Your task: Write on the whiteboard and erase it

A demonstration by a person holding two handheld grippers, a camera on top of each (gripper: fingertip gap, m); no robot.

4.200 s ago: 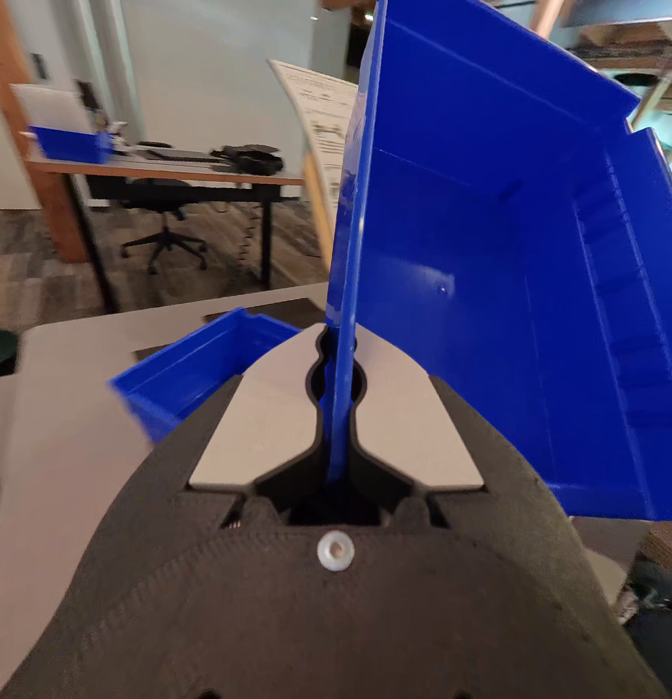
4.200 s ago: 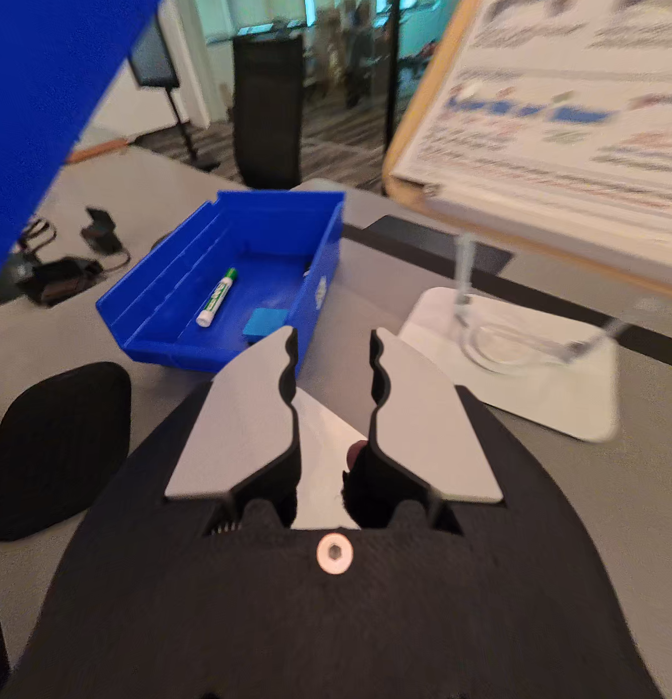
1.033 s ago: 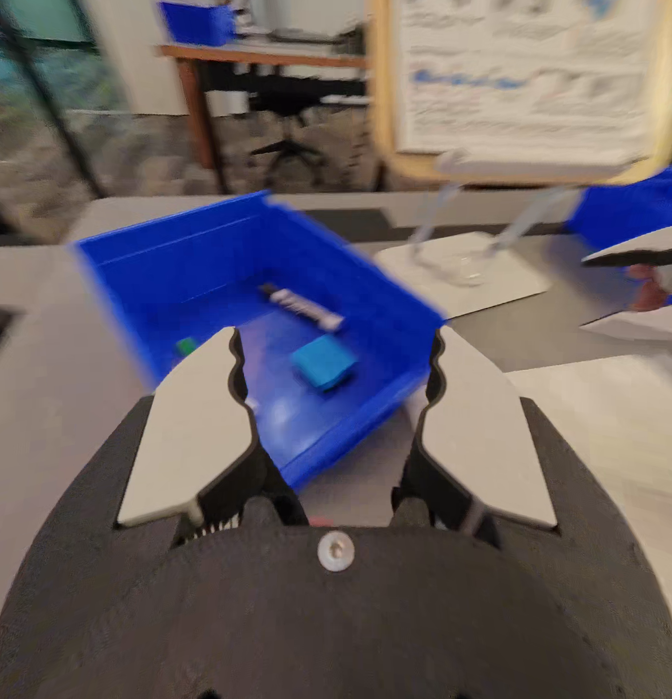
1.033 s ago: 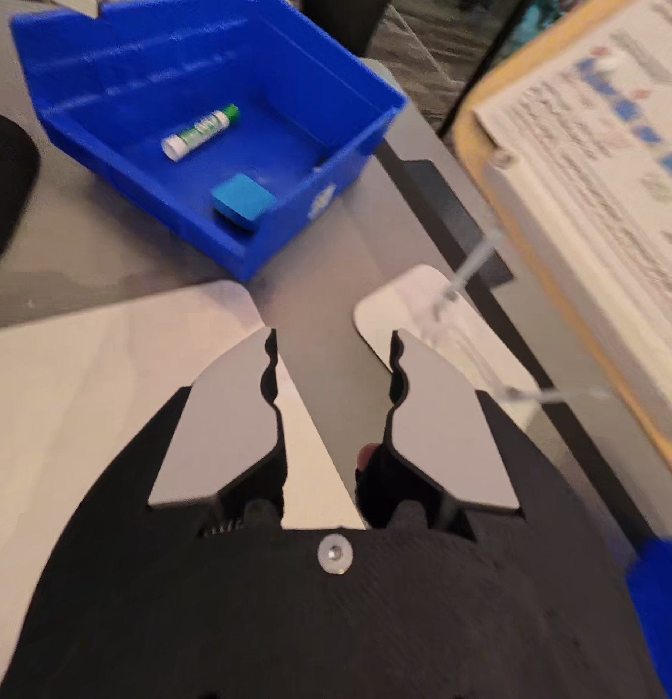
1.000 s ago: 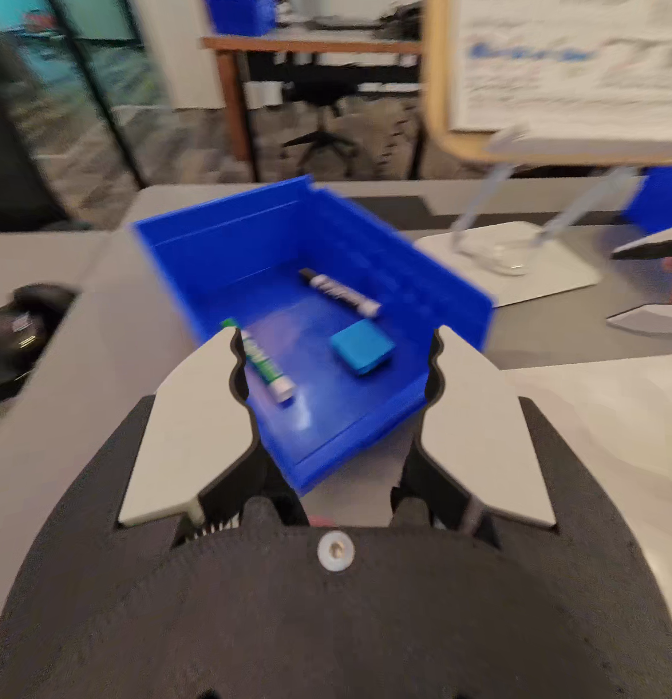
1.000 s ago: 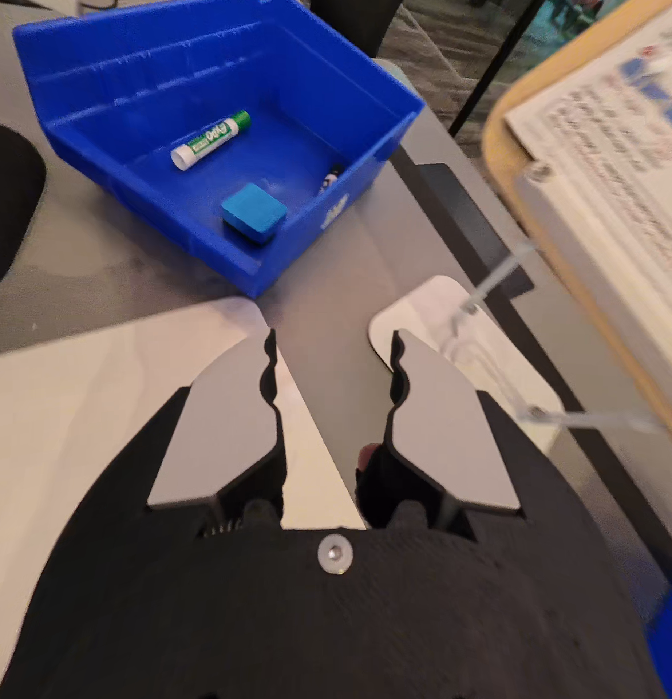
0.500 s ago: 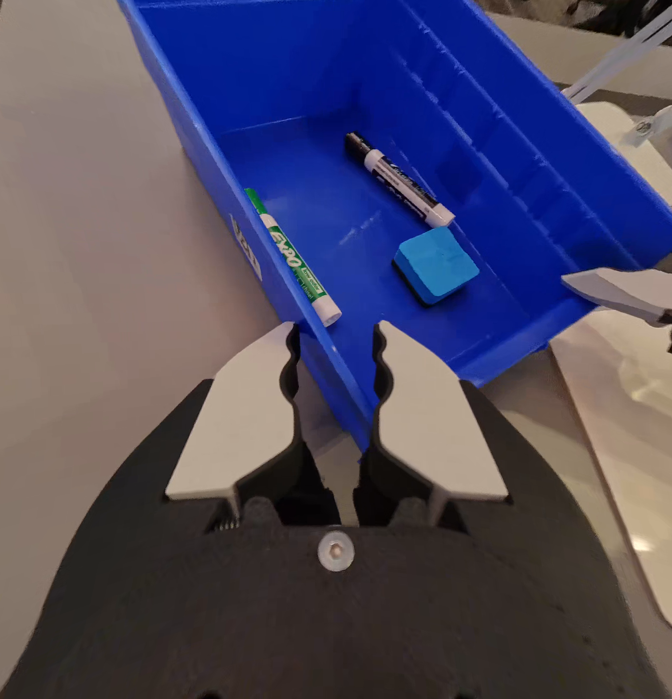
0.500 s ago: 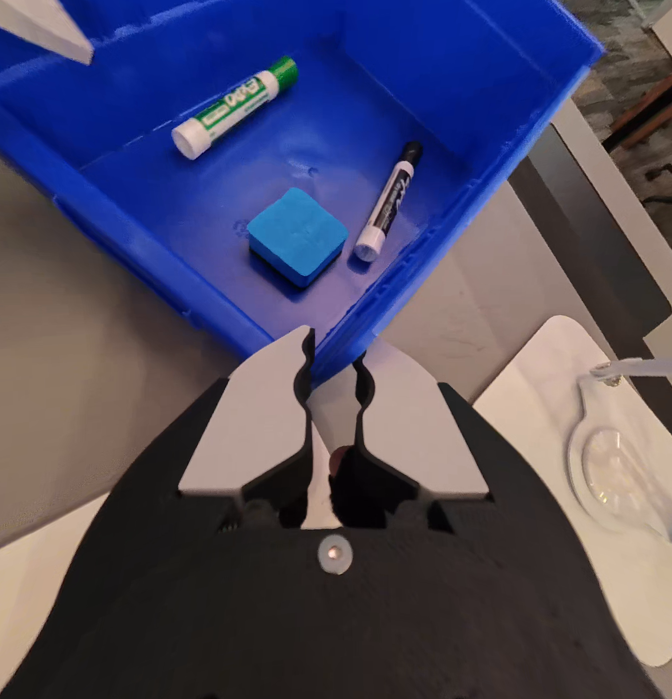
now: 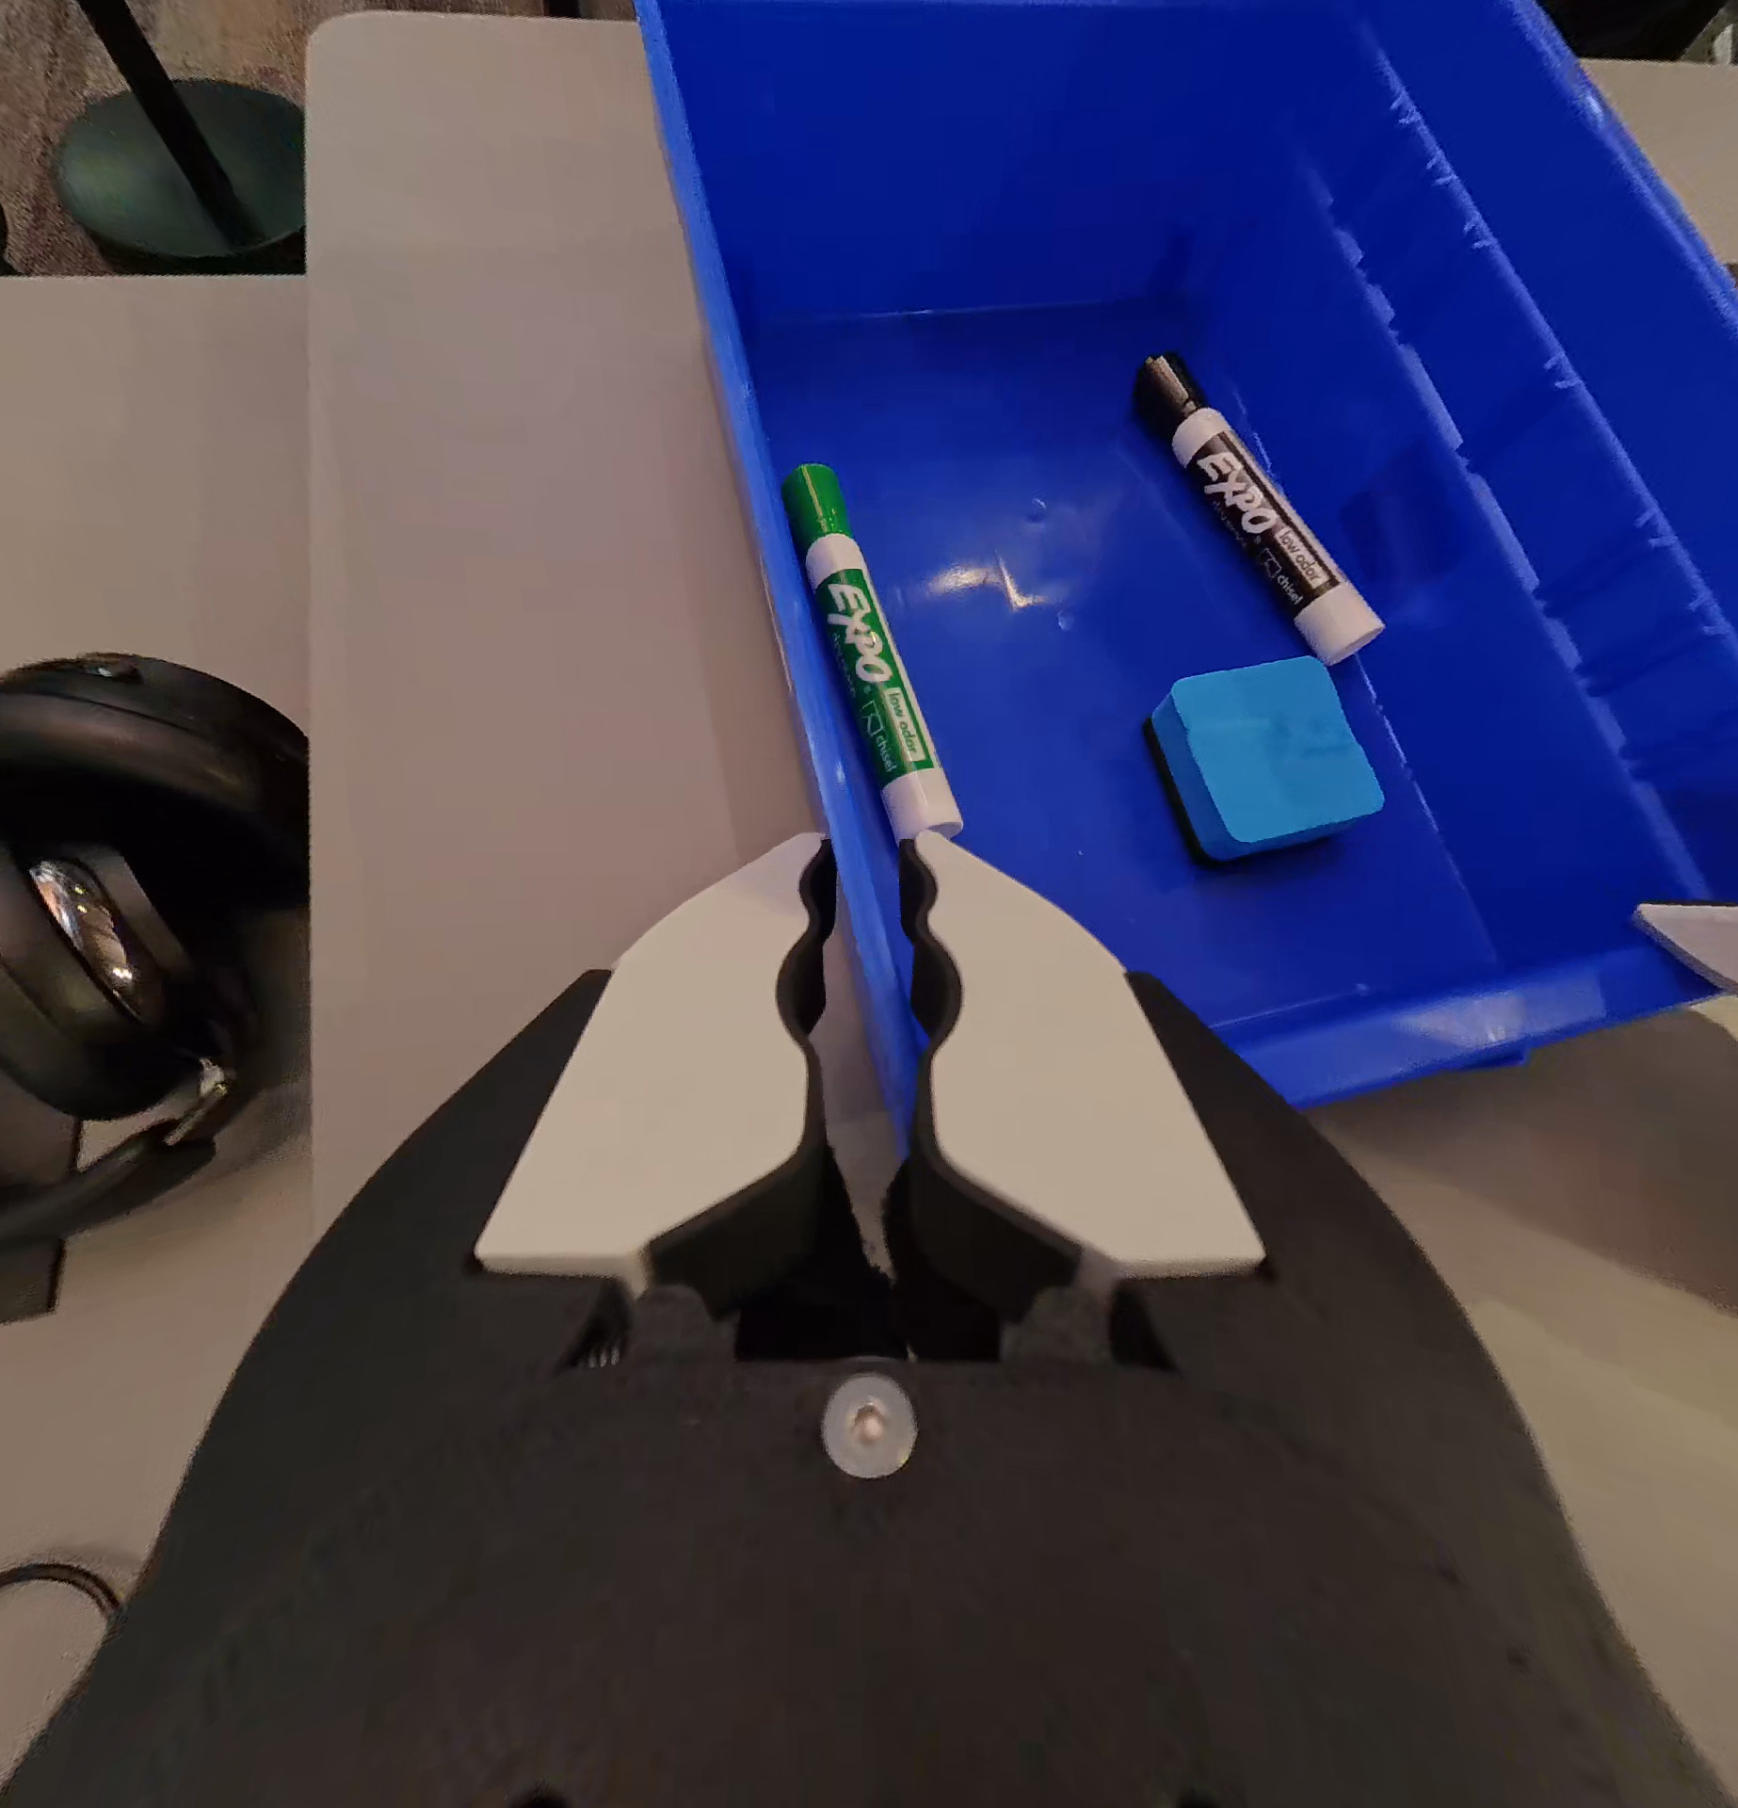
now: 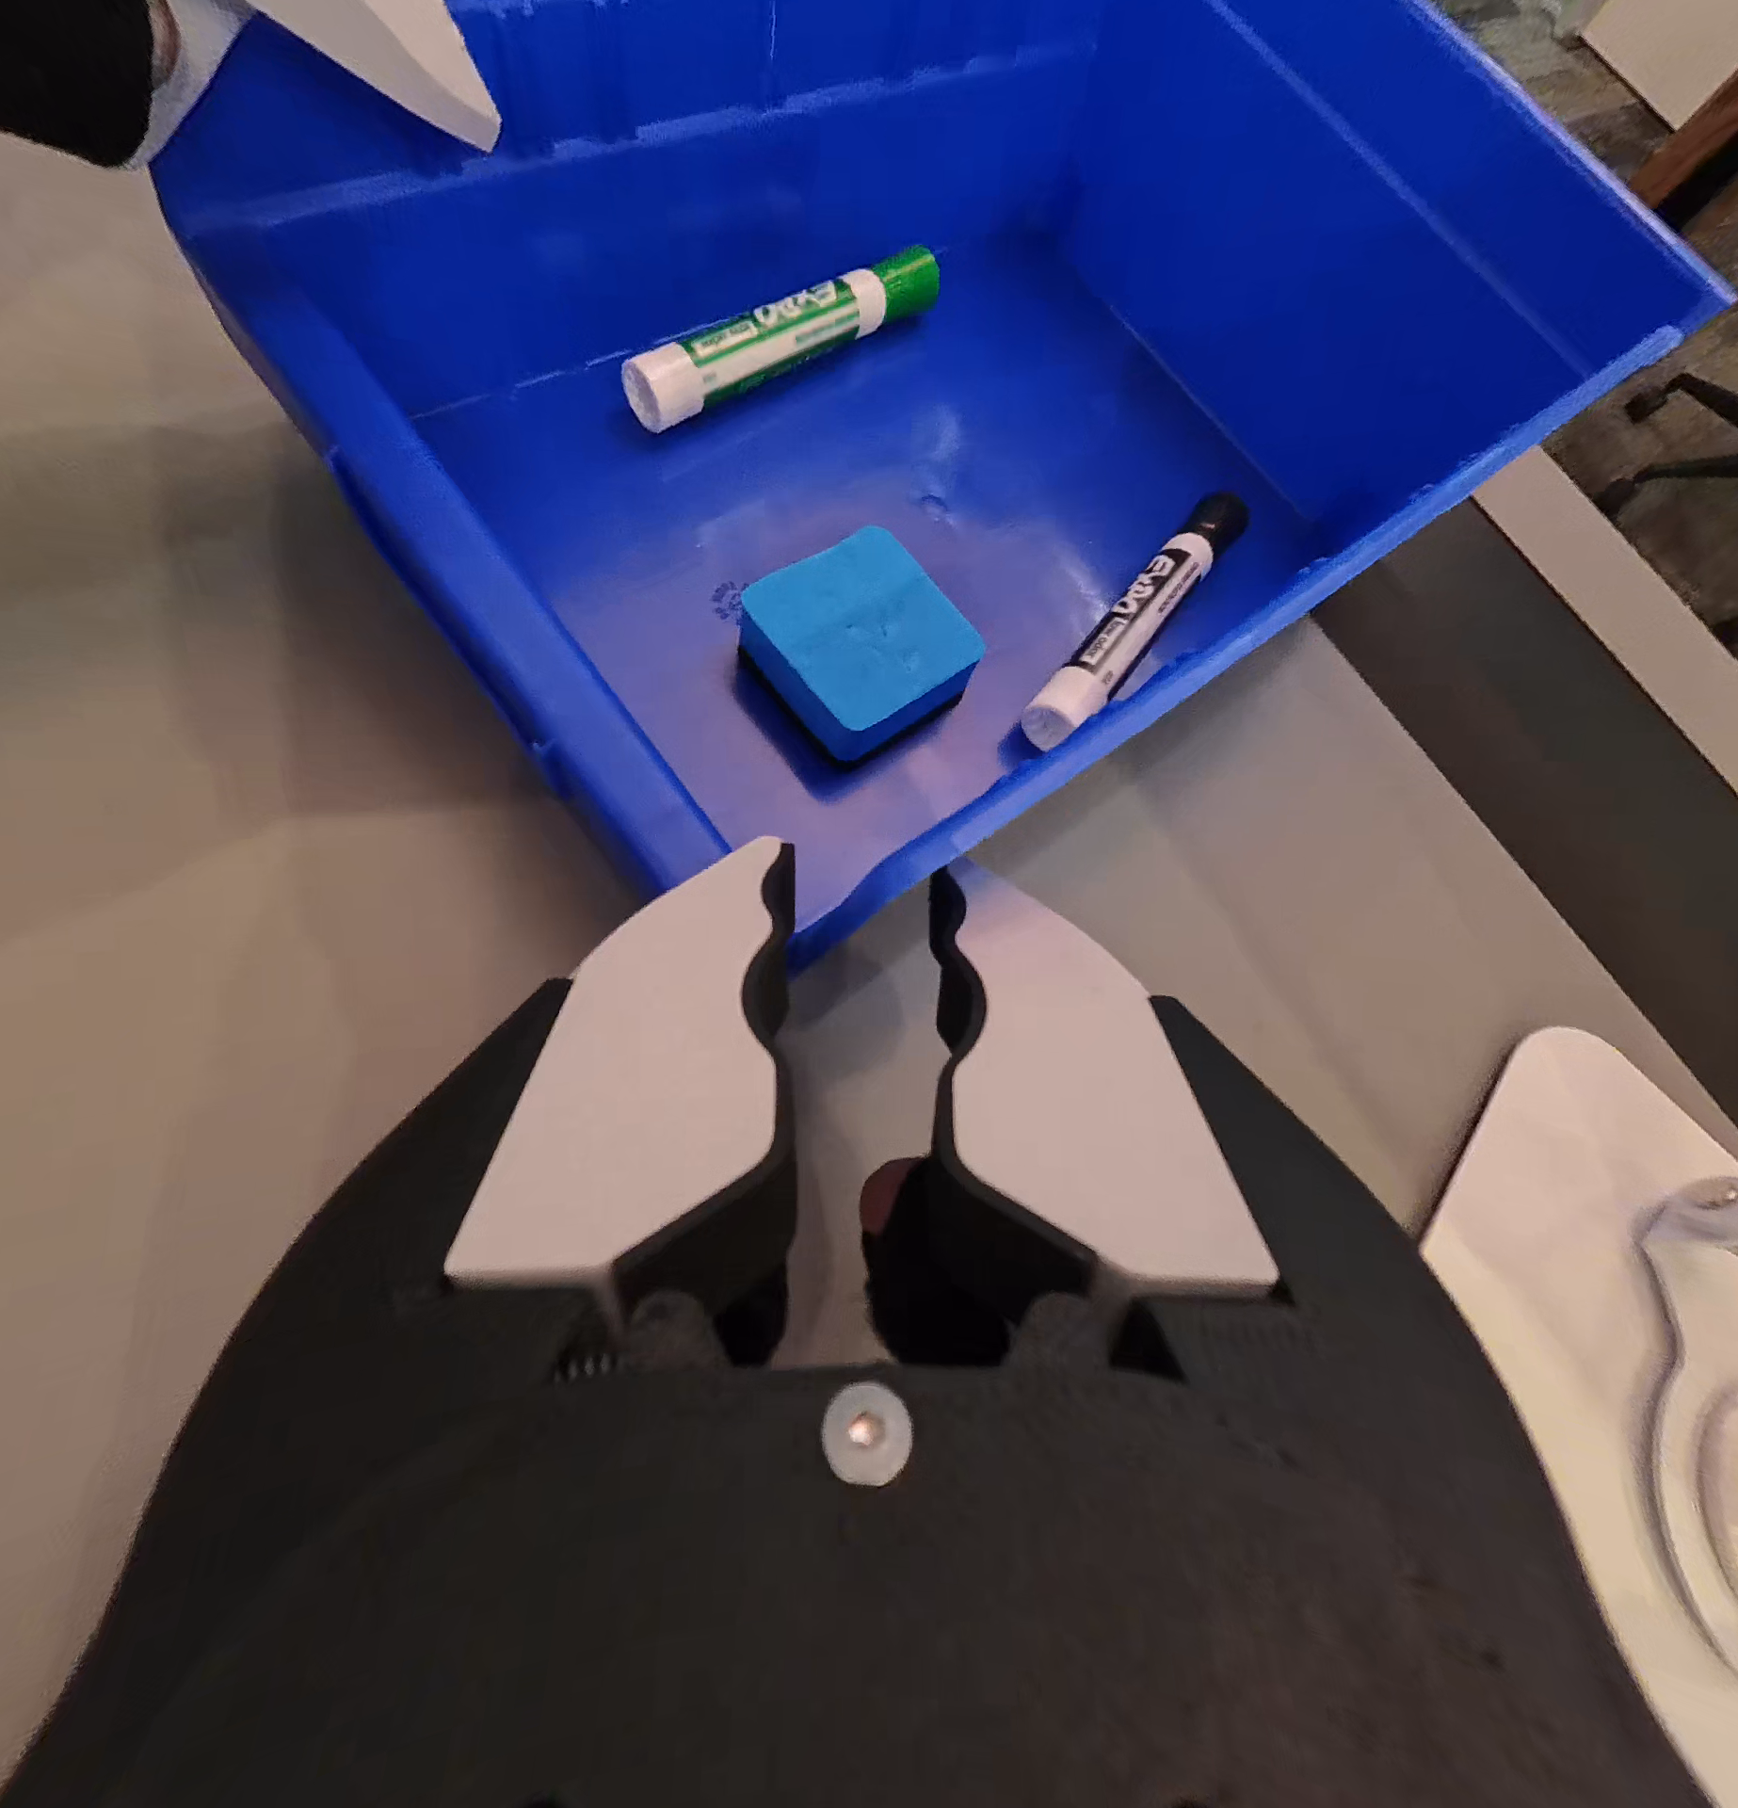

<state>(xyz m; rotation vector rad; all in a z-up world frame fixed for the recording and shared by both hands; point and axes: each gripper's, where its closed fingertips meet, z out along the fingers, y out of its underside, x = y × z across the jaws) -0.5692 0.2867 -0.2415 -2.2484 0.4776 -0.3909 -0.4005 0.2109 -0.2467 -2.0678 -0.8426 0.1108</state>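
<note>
first, left wrist view:
left gripper (image 9: 863, 851): jaws nearly closed astride the near side wall of the open blue plastic bin (image 9: 1530, 411); the black pads look pressed on that wall, 1 outside, 1 inside.
green-capped whiteboard marker (image 9: 870, 655): flat along that same wall, white end just beyond the inner fingertip.
black-capped whiteboard marker (image 9: 1256, 509): flat deeper in, toward the far wall.
square blue foam eraser (image 9: 1266, 758): on the bin floor, just short of the black marker.
black headset (image 9: 92, 910): on the pale table (image 9: 513, 489), left of the bin.
then, right wrist view:
right gripper (image 10: 860, 881): part open and empty, poised over the bin's near corner, not touching it.
step in hand: judged as steadying the bin to fetch a marker.
doing it well: keep the wall pinned, widen the right jaws, drop across a barrel's middle.
whiteboard: not identifiable.
</note>
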